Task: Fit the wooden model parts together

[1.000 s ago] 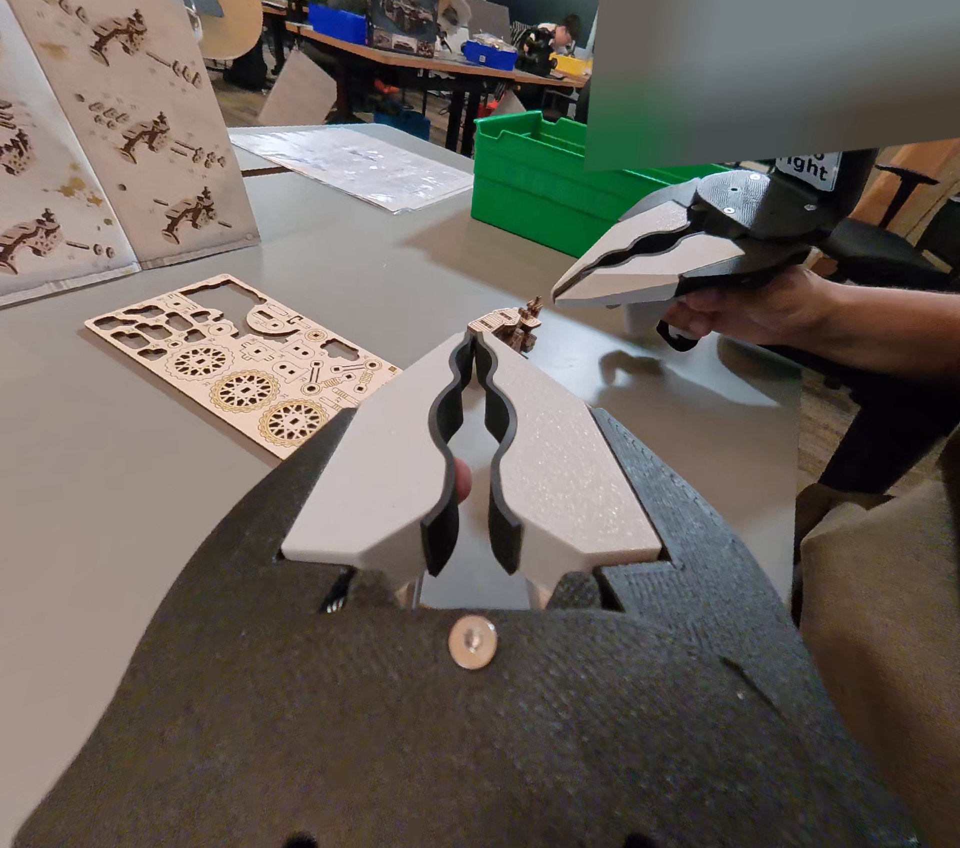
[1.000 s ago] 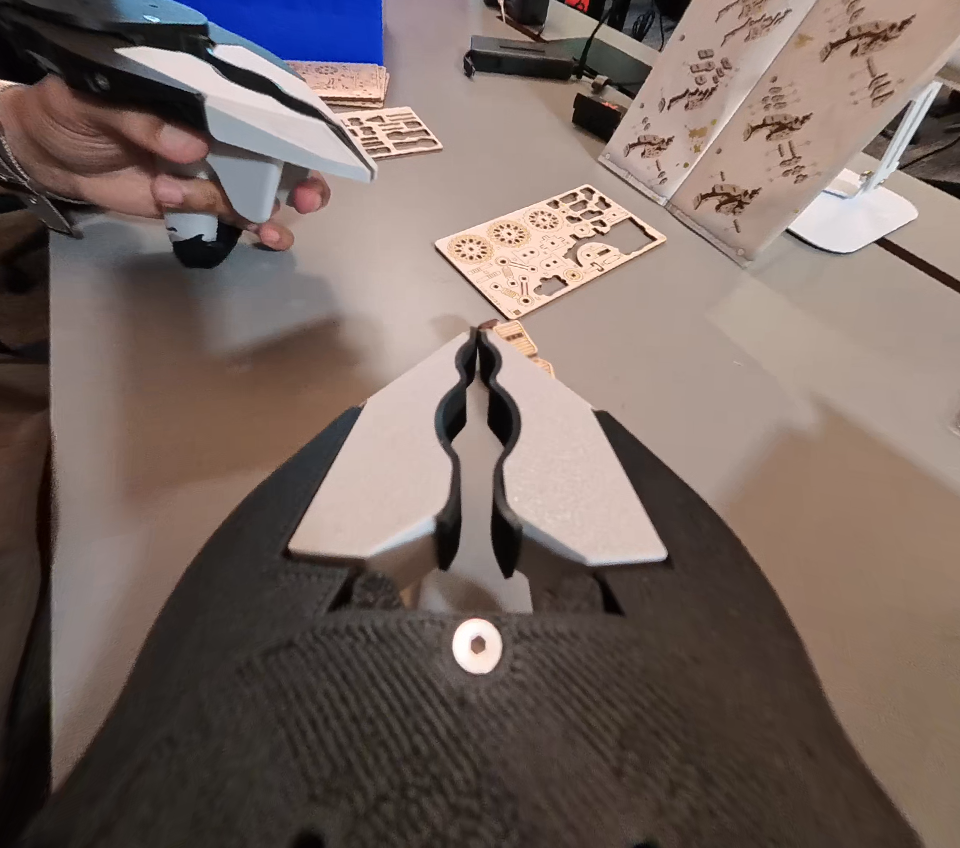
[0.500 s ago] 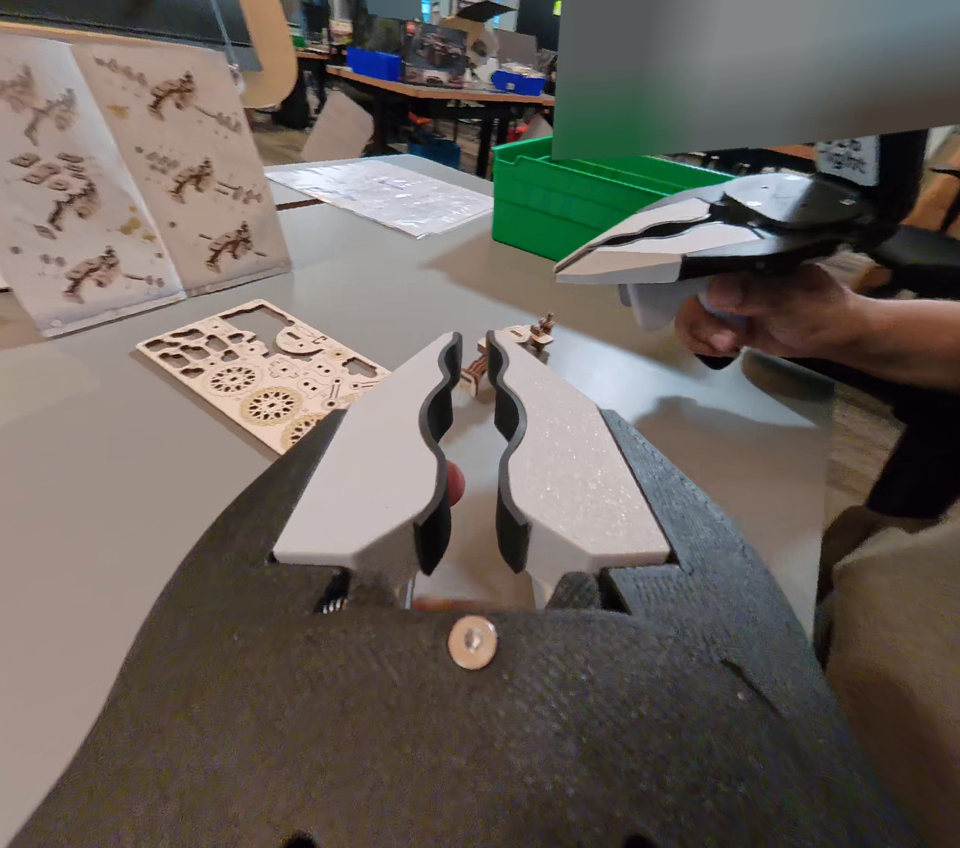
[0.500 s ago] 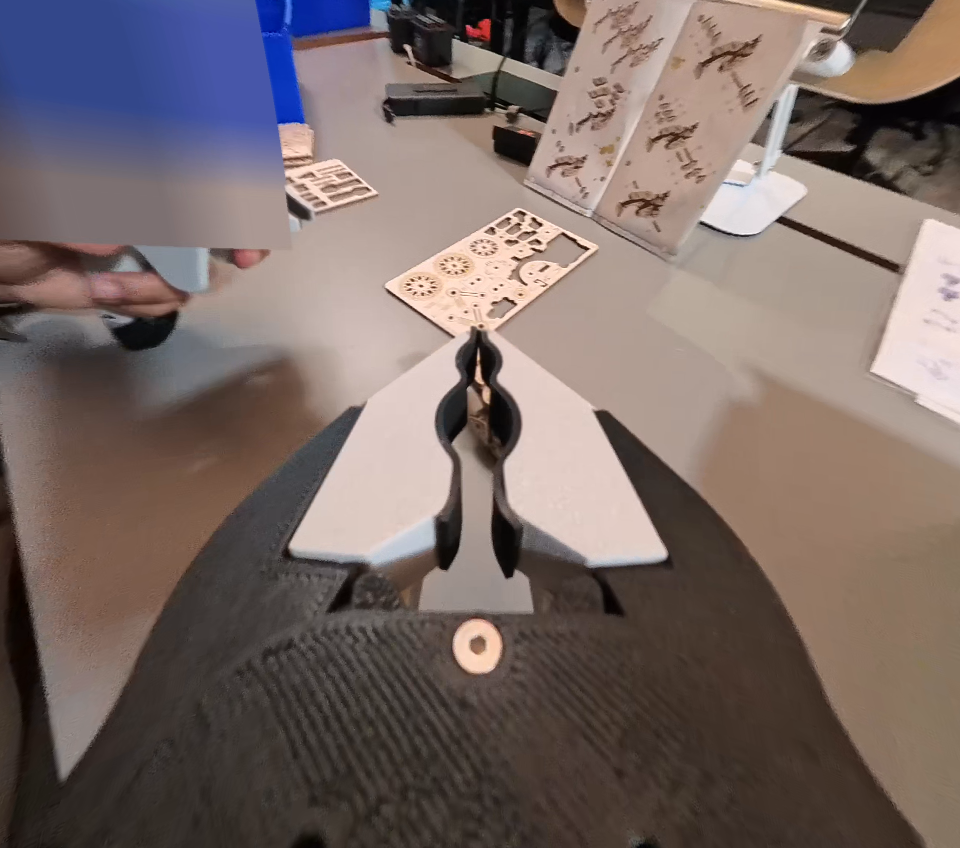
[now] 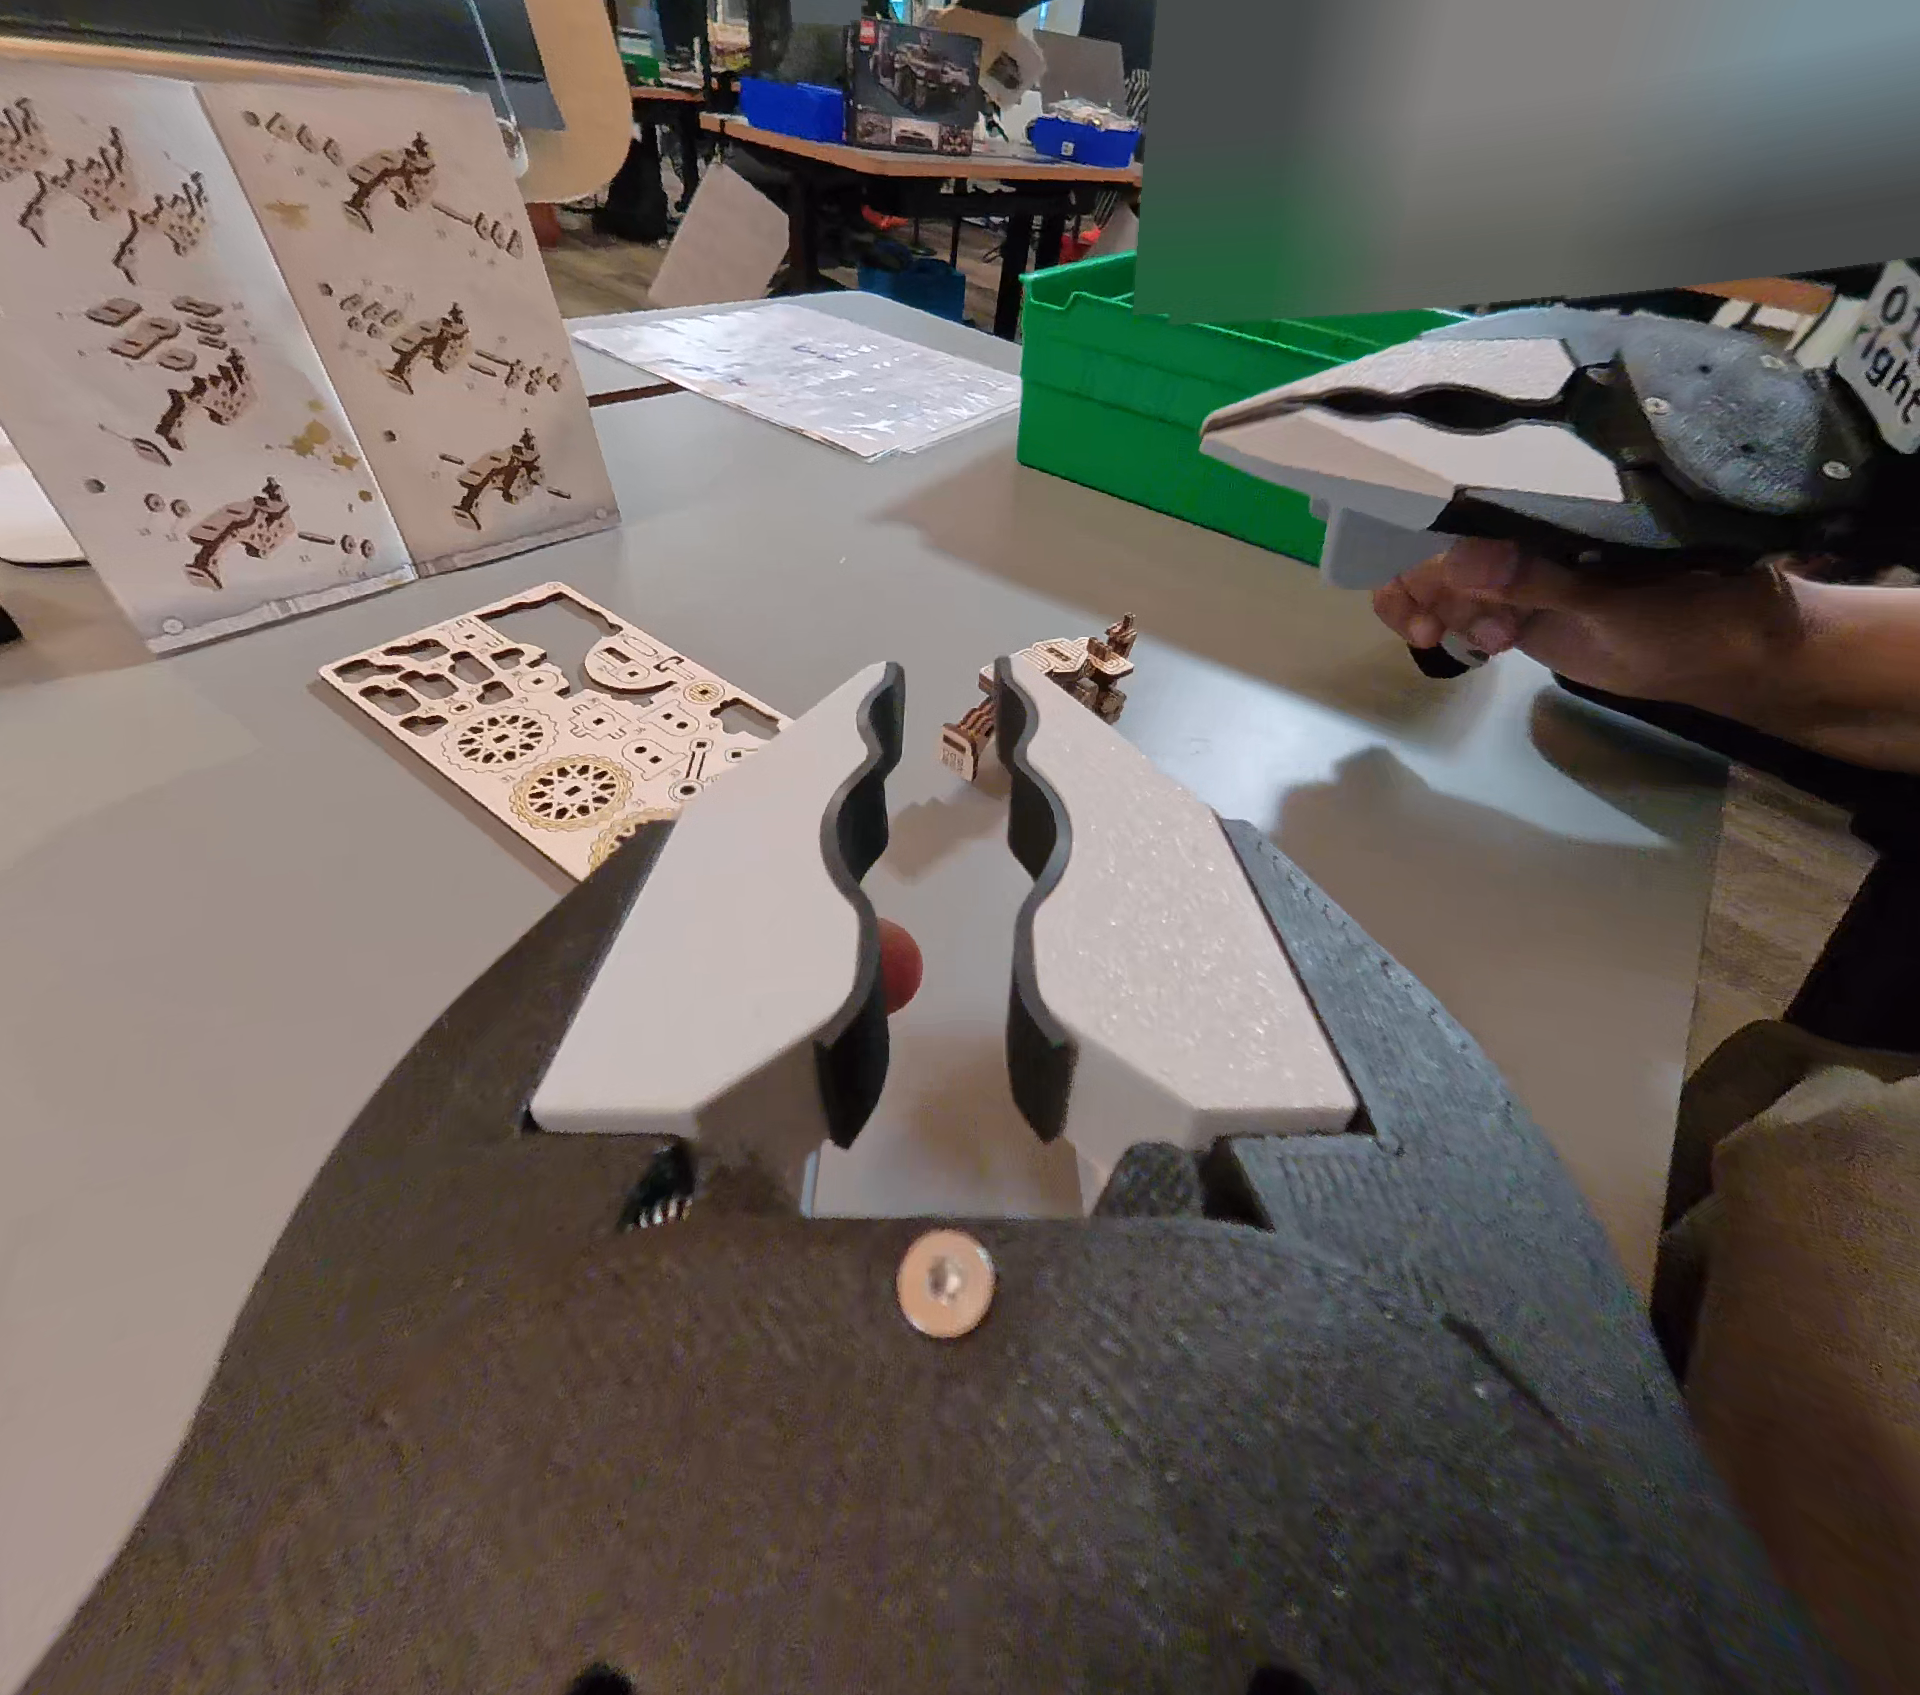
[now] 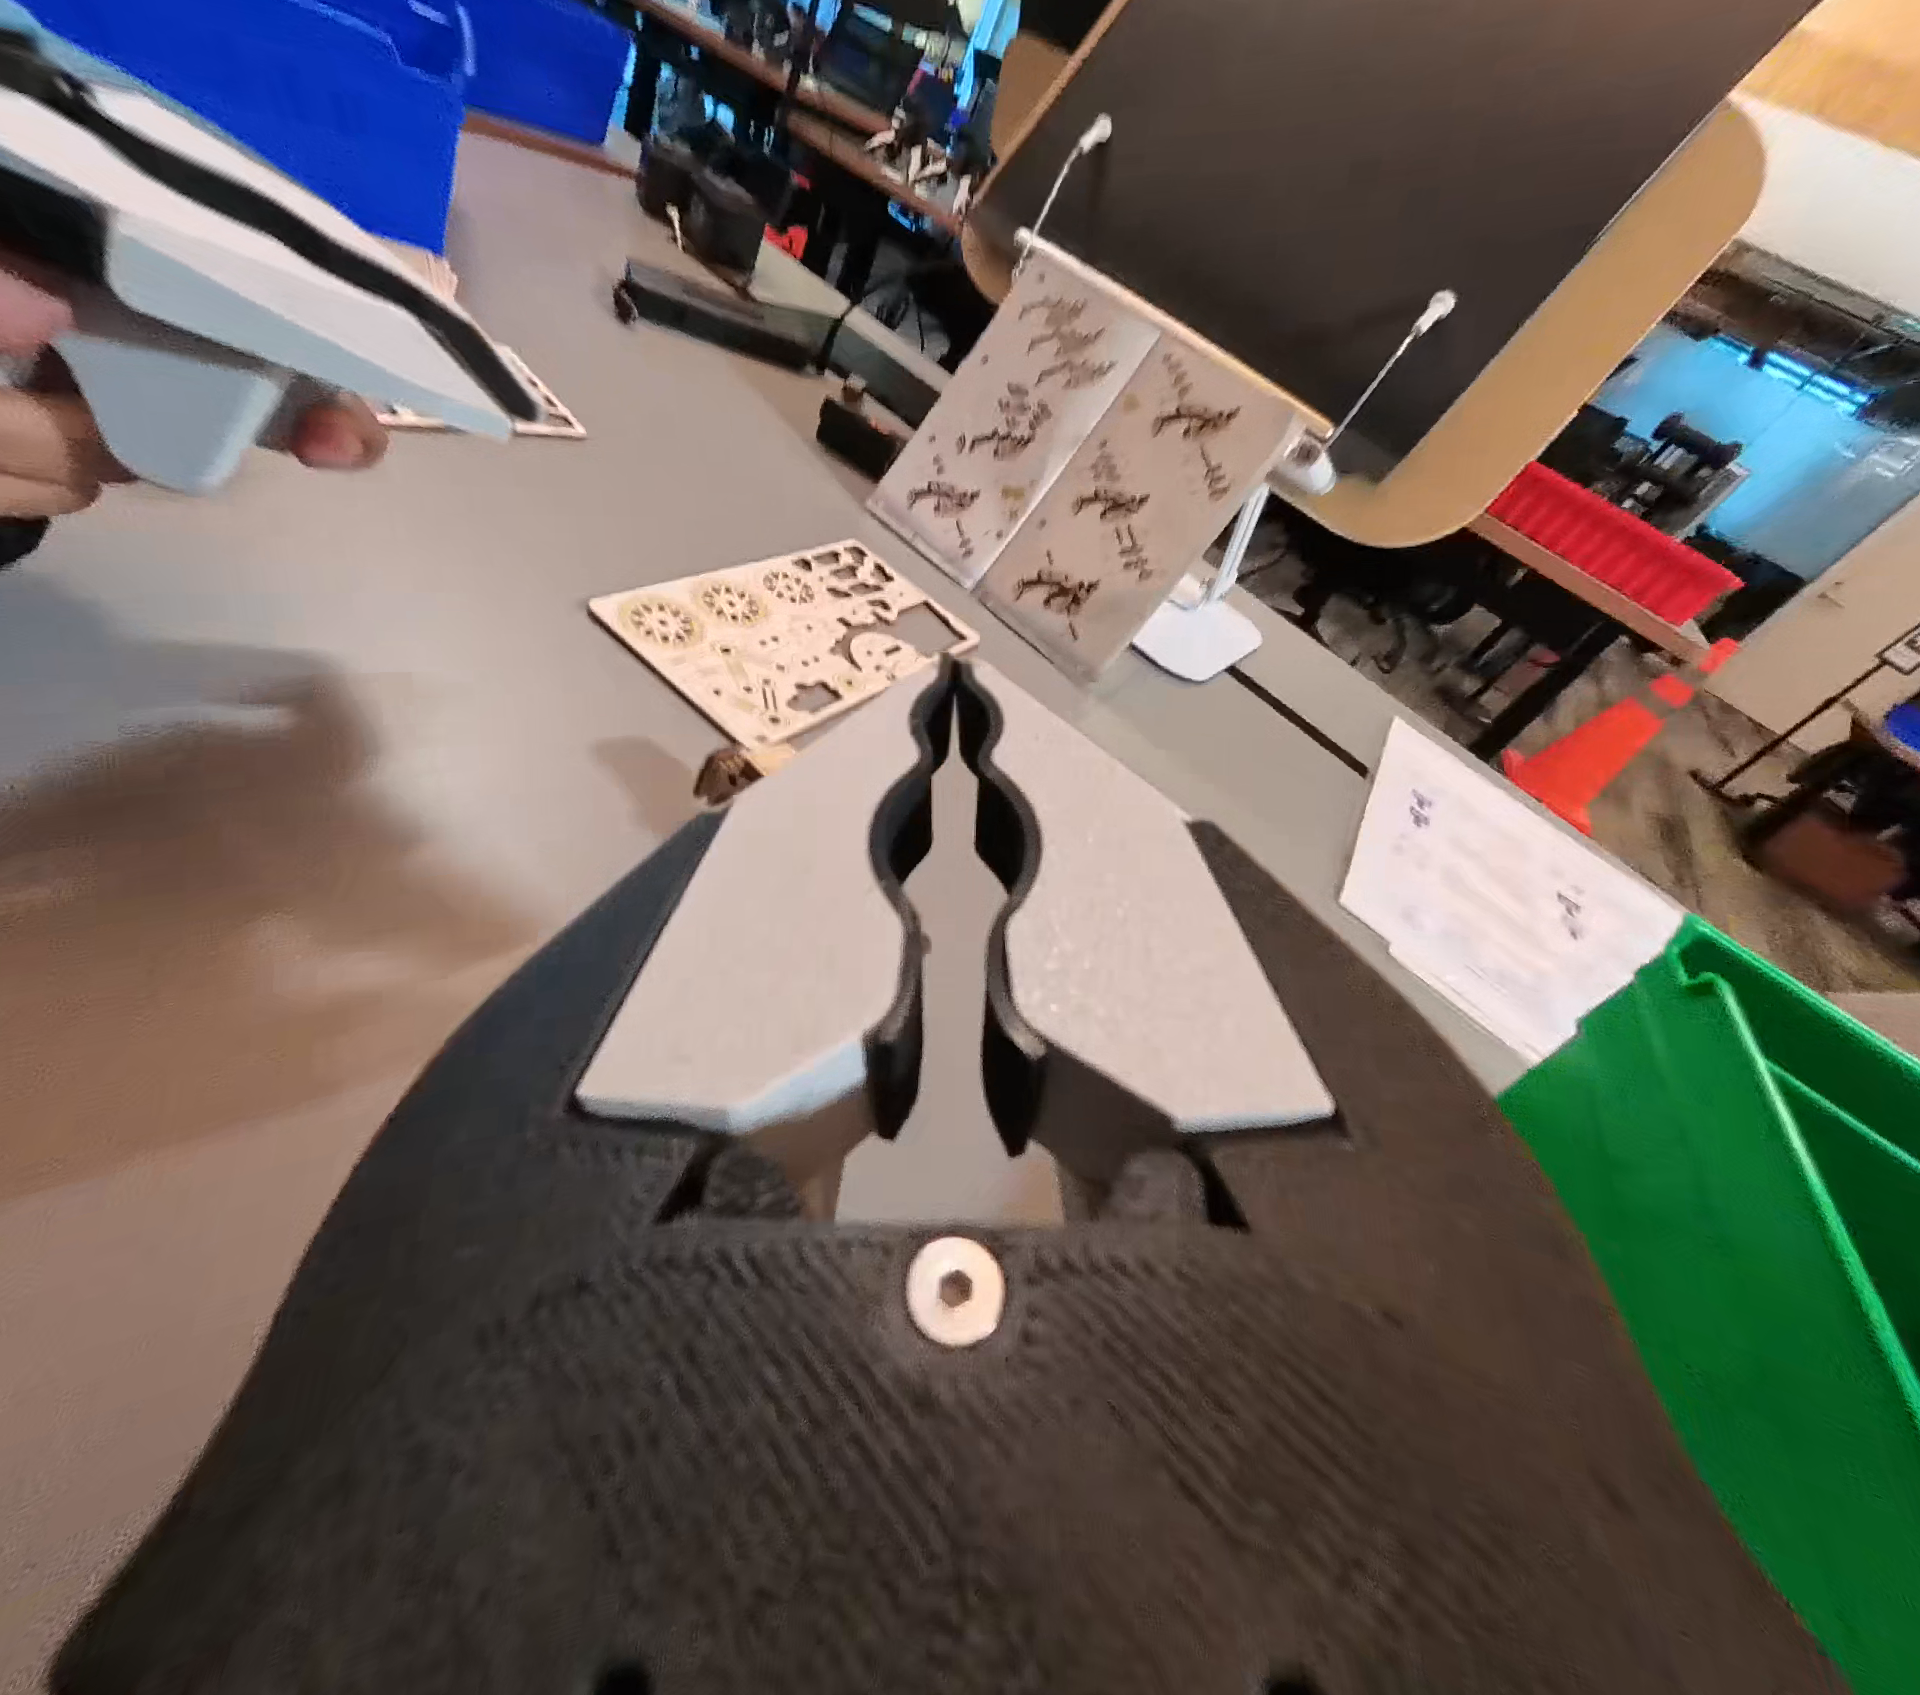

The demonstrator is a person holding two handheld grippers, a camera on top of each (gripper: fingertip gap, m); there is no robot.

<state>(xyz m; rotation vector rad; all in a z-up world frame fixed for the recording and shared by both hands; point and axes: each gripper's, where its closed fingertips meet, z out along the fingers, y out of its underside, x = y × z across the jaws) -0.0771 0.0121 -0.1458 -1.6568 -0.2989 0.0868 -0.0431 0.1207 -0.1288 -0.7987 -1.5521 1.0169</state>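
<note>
A small, partly built wooden model stands on the grey table, just beyond my left gripper. That gripper is open and empty, with the model past its right fingertip. A laser-cut wooden parts sheet lies flat to the left. My right gripper is shut and empty. In the left wrist view it hangs above the table at the right. In the right wrist view the model peeks out left of my fingers, with the parts sheet behind it. The left gripper shows at upper left.
An instruction sheet on a stand is at the back left. A green bin and a plastic-sleeved paper sit at the far right. Blue bins, black devices and a white paper are on the table. Left tips to right tips: about 12 cm.
My left gripper's jaws have opened from nearly shut to wide. My right gripper has lifted and pulled back to the right, away from the model, still shut.
</note>
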